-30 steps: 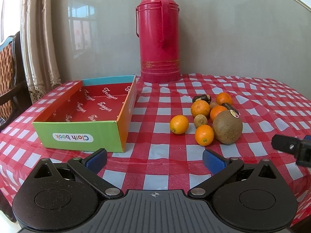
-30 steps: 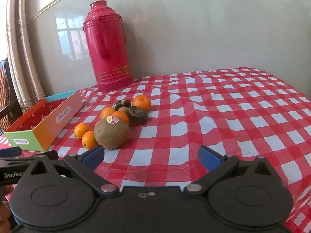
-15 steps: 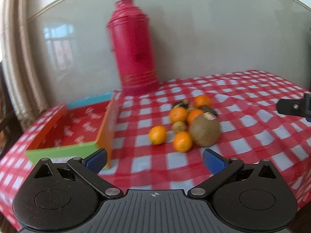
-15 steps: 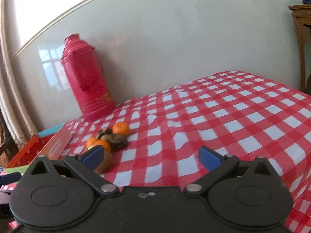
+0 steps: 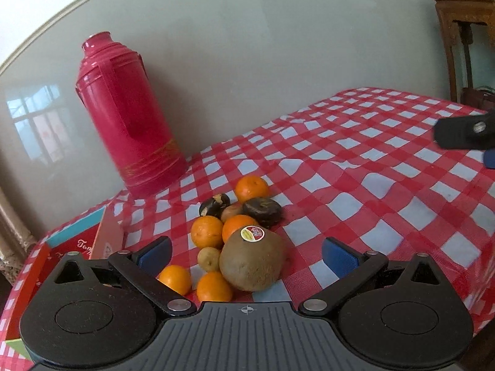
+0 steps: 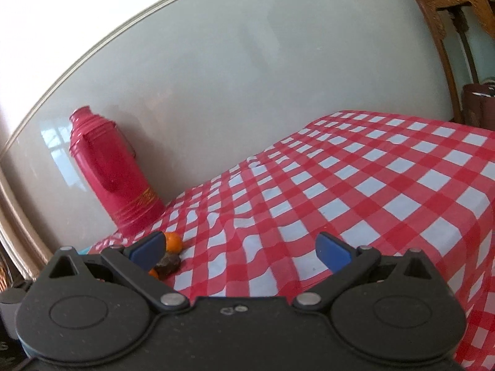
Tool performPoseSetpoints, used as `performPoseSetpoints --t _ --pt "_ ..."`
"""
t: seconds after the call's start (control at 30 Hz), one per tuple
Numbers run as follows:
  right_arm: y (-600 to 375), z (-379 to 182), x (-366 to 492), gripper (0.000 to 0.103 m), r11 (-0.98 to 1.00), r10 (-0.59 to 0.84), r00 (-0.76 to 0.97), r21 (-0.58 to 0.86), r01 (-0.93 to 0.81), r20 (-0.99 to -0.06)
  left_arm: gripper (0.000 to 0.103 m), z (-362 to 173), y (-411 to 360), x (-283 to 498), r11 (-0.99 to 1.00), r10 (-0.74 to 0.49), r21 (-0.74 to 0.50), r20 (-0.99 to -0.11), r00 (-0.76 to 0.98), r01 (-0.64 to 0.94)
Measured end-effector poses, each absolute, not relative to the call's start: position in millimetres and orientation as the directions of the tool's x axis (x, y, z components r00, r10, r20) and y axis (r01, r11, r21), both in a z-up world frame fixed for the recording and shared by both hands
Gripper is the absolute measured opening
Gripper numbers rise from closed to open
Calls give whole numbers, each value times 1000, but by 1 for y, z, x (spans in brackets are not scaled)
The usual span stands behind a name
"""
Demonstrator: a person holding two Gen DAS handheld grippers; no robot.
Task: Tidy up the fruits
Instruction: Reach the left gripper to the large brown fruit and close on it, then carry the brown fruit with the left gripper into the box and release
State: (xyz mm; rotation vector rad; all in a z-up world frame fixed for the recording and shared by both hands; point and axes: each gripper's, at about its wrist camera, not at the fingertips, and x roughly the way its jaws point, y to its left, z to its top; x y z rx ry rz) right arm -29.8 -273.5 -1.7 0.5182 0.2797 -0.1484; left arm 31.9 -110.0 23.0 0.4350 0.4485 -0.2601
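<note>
Nearest the left wrist camera, the left gripper (image 5: pixel 246 252) has its jaws spread wide with nothing between the blue pads; it hangs just above the fruit pile. The big brown stickered fruit (image 5: pixel 252 258) sits between the fingers in the view, with two small oranges (image 5: pixel 174 279) at its near left and a small tan fruit (image 5: pixel 208 258) beside it. Behind these come two more oranges (image 5: pixel 206 231), touching each other, then two dark shrivelled fruits (image 5: pixel 262 212), and one orange farthest back (image 5: pixel 252 188). All the fruit lies loose on the tablecloth, bunched together near the table's left side.

The cardboard box (image 5: pixel 74 247) stands at the table's left edge, just left of the pile. Only its red printed inside floor and orange wall show, partly hidden by the gripper body, and no fruit shows in the part that can be seen.

The right gripper (image 6: pixel 241 249) is likewise wide open and holds nothing; it looks across bare cloth toward the table's far right corner, with one orange and a dark fruit peeking past its left finger. Its black tip (image 5: pixel 461 131) shows at the right edge of the left wrist view.

The red-and-white checked tablecloth (image 5: pixel 355 185) covers the table and is slightly wrinkled. A tall red thermos (image 5: pixel 130 117) stands upright at the back edge against a glossy pale wall. A carved wooden stand (image 6: pixel 448 9) stands past the far right corner.
</note>
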Motion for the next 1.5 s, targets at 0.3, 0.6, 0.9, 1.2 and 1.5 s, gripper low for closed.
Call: performPoseSetpoints --t 0.3,0.6,0.9,1.2,1.5 --pt "-282 -4 -30 98 833 -64 953 510 214 -295 82 6 -119 56 872 -160 320 -532 832 372" --pt "-271 0 -32 98 862 -179 938 412 294 -295 82 -4 -122 61 873 -166 305 -550 819 381" --pt "-274 0 -32 98 862 -187 933 403 306 -308 59 -5 -119 66 884 -134 316 -536 834 345" --pt "-271 -2 -29 98 865 -170 935 408 293 -312 58 -5 -115 65 906 -138 275 -528 838 322" --pt "-268 -1 -27 98 871 -159 935 402 284 -317 58 15 -102 55 925 -145 248 -471 870 289"
